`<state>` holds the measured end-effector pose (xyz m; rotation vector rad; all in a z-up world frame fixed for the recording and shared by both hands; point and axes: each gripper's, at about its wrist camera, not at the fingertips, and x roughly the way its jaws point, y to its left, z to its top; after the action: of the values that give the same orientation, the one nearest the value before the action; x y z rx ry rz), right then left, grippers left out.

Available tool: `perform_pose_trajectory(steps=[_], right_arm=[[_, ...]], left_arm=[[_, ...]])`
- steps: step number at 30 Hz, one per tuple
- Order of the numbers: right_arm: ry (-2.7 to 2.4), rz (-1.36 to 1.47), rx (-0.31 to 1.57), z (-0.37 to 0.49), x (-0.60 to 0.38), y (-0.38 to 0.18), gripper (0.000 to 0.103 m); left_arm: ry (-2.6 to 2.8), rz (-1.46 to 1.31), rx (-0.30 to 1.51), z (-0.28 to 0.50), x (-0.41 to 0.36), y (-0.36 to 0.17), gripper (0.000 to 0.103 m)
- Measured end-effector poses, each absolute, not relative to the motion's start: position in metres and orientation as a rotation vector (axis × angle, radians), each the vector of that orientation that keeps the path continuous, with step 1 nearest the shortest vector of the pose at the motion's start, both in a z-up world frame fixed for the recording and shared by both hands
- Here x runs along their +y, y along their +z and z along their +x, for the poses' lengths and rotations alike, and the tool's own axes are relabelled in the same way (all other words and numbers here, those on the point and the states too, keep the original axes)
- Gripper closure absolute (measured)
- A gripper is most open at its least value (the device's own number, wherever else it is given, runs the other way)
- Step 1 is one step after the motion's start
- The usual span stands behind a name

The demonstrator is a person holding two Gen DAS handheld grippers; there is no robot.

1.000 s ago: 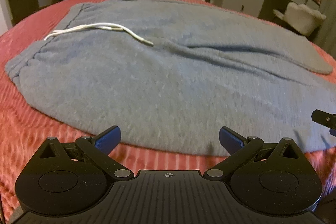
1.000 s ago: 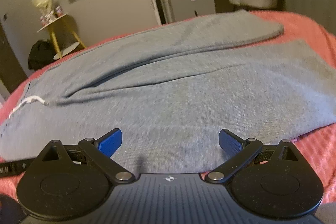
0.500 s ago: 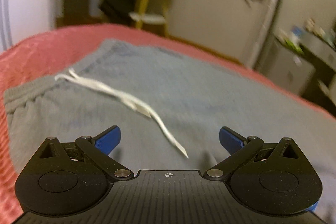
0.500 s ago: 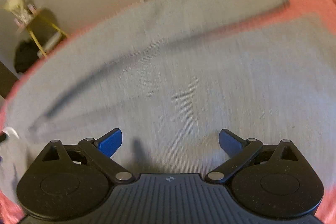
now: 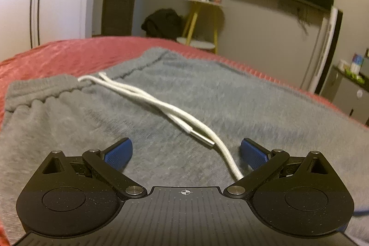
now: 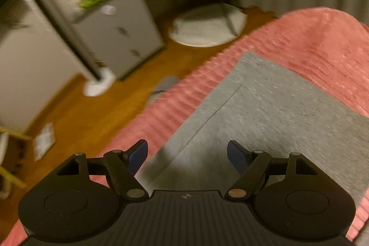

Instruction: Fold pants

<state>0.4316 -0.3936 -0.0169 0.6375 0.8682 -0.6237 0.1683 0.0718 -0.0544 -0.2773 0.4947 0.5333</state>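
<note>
Grey sweatpants (image 5: 207, 96) lie flat on a red bedspread (image 5: 57, 54). In the left wrist view the elastic waistband (image 5: 41, 93) is at the left and a white drawstring (image 5: 161, 105) with a metal tip runs toward my left gripper (image 5: 186, 153), which is open just above the fabric near the waist. In the right wrist view my right gripper (image 6: 186, 156) is open over a pant leg (image 6: 276, 119) near its hem, close to the bed's edge. Neither gripper holds anything.
The bed edge (image 6: 175, 105) drops to a wooden floor (image 6: 115, 107) beside the right gripper. A grey cabinet (image 6: 120, 38), a white round rug (image 6: 207, 27) and a white chair stand beyond. A yellow side table (image 5: 203, 20) and a wall TV are behind the bed.
My left gripper has moved over the pants toward the waistband and drawstring. My right gripper has swung along the leg to its hem end by the bed edge. Both stayed open.
</note>
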Motion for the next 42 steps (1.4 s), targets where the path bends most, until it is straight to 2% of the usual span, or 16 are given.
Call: perform_pose_trajectory(steps=[3,4,5,7,11,15,17,21,24,27,32,33,34,36,41,42], right_arm=[[-0.652,0.577,0.877,0.443,-0.387,-0.035,0.030],[-0.667,0.533,0.867,0.441,-0.383,-0.035,0.048],[-0.695,0.496,0.855,0.437,-0.381,-0.036,0.059],[-0.667,0.531,0.812,0.417,-0.387,-0.027,0.096],[-0.534,0.617,0.645,0.338,-0.393,0.006,0.098],[-0.471,0.695,0.448,0.195,-0.380,0.017,0.098],[-0.493,0.747,0.428,0.139,-0.371,0.004,0.098],[-0.567,0.902,0.512,0.087,-0.375,-0.038,0.096],[-0.527,0.992,0.503,0.087,-0.390,-0.044,0.085],[-0.494,1.004,0.489,0.086,-0.394,-0.055,0.055],[-0.442,1.140,0.444,0.088,-0.409,-0.071,0.056],[-0.432,1.164,0.431,0.088,-0.412,-0.074,0.059],[-0.428,1.174,0.425,0.091,-0.416,-0.077,0.070],[-0.439,1.177,0.421,0.096,-0.420,-0.080,0.088],[-0.422,1.202,0.409,0.102,-0.425,-0.087,0.089],[-0.422,1.192,0.411,0.104,-0.424,-0.088,0.089]], left_arm=[[0.531,-0.273,0.515,0.171,0.071,-0.060,0.000],[0.526,-0.281,0.514,0.170,0.072,-0.059,0.000],[0.520,-0.292,0.514,0.169,0.072,-0.059,0.000],[0.509,-0.315,0.520,0.168,0.076,-0.060,0.000],[0.482,-0.306,0.535,0.165,0.079,-0.057,0.000],[0.428,-0.392,0.505,0.156,0.083,-0.045,0.000],[0.381,-0.421,0.488,0.151,0.082,-0.038,0.000],[0.260,-0.428,0.518,0.149,0.076,-0.019,0.013],[0.155,-0.475,0.556,0.160,0.073,-0.006,0.013],[0.071,-0.567,0.599,0.192,0.080,0.003,0.014],[0.027,-0.772,0.712,0.275,0.104,-0.005,0.024],[0.038,-0.793,0.737,0.287,0.106,-0.010,0.036],[0.067,-0.800,0.761,0.301,0.108,-0.014,0.042],[0.120,-0.794,0.798,0.326,0.111,-0.019,0.043],[0.109,-0.861,0.847,0.366,0.118,-0.032,0.060],[0.119,-0.877,0.869,0.370,0.119,-0.037,0.074]])
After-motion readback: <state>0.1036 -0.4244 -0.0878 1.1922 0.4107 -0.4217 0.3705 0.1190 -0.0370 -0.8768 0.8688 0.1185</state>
